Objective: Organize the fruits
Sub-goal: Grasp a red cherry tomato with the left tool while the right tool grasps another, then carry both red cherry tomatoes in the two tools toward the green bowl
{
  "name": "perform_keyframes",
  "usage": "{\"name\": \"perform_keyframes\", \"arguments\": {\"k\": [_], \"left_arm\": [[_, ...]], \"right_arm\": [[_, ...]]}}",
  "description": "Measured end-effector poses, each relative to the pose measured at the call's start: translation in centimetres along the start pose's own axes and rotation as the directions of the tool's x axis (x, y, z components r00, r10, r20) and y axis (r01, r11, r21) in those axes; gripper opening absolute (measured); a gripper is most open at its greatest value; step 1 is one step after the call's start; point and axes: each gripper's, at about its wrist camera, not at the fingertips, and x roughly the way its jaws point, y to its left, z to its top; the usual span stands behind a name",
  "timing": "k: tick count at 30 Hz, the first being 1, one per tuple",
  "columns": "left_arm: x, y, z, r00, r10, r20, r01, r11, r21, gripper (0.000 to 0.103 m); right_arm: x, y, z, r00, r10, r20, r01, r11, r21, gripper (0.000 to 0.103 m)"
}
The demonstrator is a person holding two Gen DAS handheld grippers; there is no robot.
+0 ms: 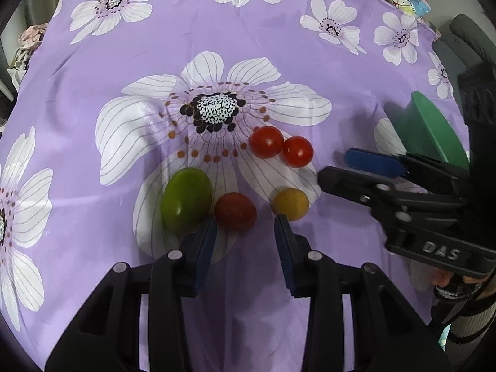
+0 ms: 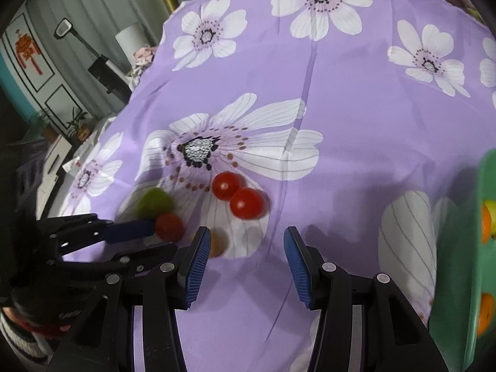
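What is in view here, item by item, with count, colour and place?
cherry tomatoes: two, bright red, touching, on the big flower print
dull red tomato: one, beside the green fruit
green fruit: one, oval, leftmost of the group
yellow tomato: one, right of the dull red one
green container: one, right edge, orange and yellow fruit inside
tablecloth: one, purple with white flowers
left tongs: black, blue pads, open, nothing between them, near the dull red tomato
right tongs: black, blue pads, open, empty
gloved hand: one, holding the right tongs
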Motion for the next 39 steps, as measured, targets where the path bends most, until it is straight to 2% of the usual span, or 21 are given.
{"name": "perform_keyframes", "arguments": {"k": [6, 10, 16, 19, 23, 31, 39], "left_arm": [[0.9, 0.0, 0.6, 1.000, 0.001, -0.011, -0.001, 1.000, 0.007, 0.037], [1.3, 0.0, 1.0, 1.000, -0.002, -0.013, 0.002, 1.000, 0.013, 0.026], [1.5, 0.1, 1.2, 1.000, -0.008, -0.009, 0.008, 1.000, 0.002, 0.027], [1.5, 0.1, 1.2, 1.000, -0.009, -0.006, 0.009, 1.000, 0.000, 0.027], [1.4, 0.0, 1.3, 1.000, -0.014, -0.002, 0.014, 1.000, -0.015, 0.027], [-1.5, -0.5, 0.4, 0.998, -0.023, 0.067, 0.023, 1.000, 0.000, 0.027], [-3.8, -2.2, -1.2, 0.995, -0.042, 0.093, 0.041, 0.999, 0.017, 0.027]], "right_arm": [[2.1, -0.2, 1.0, 0.999, -0.009, -0.034, 0.009, 1.000, -0.014, 0.052], [2.8, -0.2, 1.3, 0.999, 0.003, -0.038, -0.004, 1.000, -0.023, 0.047], [3.3, -0.1, 1.6, 0.999, 0.002, -0.038, -0.003, 0.999, -0.042, 0.041], [3.6, 0.1, 1.8, 0.999, 0.000, -0.038, -0.002, 0.998, -0.063, 0.032], [3.6, 0.3, 1.8, 0.999, -0.009, -0.033, 0.007, 0.998, -0.069, 0.032], [0.6, 0.5, 1.1, 1.000, 0.007, 0.022, -0.006, 0.999, -0.050, 0.031], [-3.4, 1.1, -1.0, 0.996, 0.034, 0.084, -0.032, 0.999, -0.027, 0.031]]}}
